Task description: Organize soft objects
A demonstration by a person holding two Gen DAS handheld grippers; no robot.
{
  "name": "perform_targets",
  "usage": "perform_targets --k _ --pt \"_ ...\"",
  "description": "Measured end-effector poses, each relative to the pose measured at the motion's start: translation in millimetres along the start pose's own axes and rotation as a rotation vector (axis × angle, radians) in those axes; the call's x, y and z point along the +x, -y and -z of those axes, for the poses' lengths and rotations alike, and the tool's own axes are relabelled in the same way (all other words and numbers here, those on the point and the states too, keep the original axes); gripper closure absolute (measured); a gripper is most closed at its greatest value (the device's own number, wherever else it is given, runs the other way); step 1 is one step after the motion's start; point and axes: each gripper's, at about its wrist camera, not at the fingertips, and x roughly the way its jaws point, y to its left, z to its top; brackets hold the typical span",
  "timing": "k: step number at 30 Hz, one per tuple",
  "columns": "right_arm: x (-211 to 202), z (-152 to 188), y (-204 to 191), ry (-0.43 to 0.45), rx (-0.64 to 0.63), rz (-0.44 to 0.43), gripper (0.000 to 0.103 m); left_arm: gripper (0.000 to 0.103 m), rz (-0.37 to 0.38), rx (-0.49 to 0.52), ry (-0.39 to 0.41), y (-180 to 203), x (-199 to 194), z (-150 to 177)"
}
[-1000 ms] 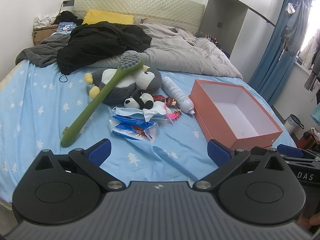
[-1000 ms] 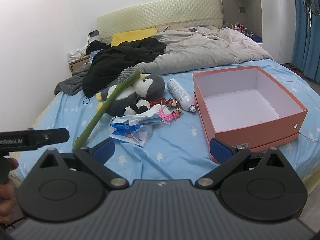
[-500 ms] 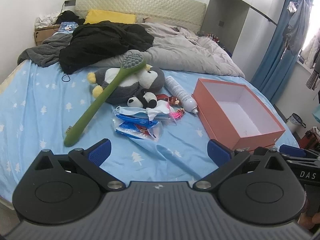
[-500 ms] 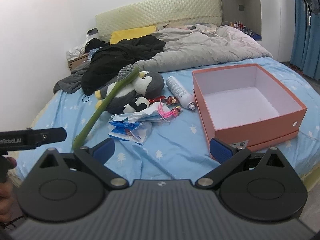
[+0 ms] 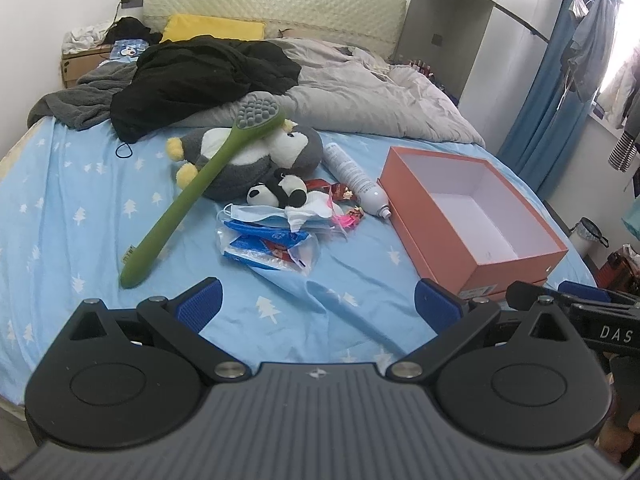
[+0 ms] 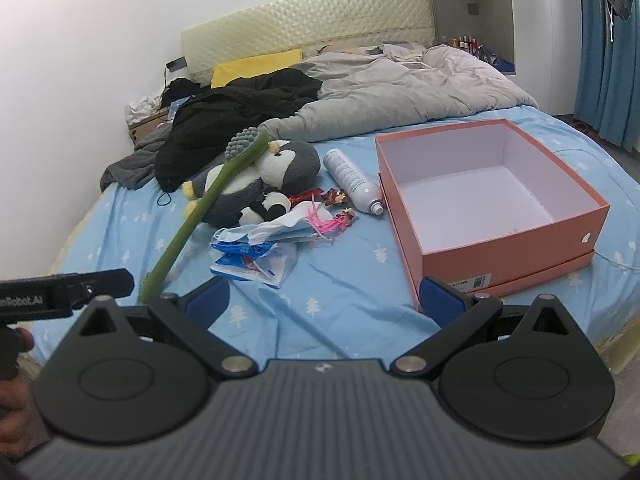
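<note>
A grey penguin plush (image 5: 256, 160) (image 6: 256, 184) lies mid-bed with a small panda plush (image 5: 276, 194) (image 6: 266, 206) in front of it. A green long-handled brush (image 5: 192, 192) (image 6: 200, 212) leans across the penguin. An empty orange box (image 5: 468, 216) (image 6: 484, 200) stands open to the right. My left gripper (image 5: 318, 308) is open and empty, well short of the pile. My right gripper (image 6: 326, 308) is open and empty near the box's front corner.
Face masks and blue packets (image 5: 268, 236) (image 6: 256, 252), a white spray can (image 5: 354, 180) (image 6: 352, 182) and pink wrappers (image 5: 348, 216) lie by the plushes. Black clothes (image 5: 200, 76) and a grey duvet (image 5: 360, 96) cover the back of the bed. Blue curtains (image 5: 540, 92) hang at right.
Both grippers have drawn back slightly from the bed, so the pile and box sit a bit farther off. Nothing on the bed has moved.
</note>
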Motion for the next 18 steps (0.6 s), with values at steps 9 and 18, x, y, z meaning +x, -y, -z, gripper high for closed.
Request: perform_targets --k 9,18 --pt "3 0 0 -0.005 0.006 -0.01 0.0 0.0 0.005 -0.001 0.004 -4 0 0" --pt "7 0 -1 -0.014 0.01 -0.003 0.0 0.0 -0.007 -0.002 -0.002 -11 4 0"
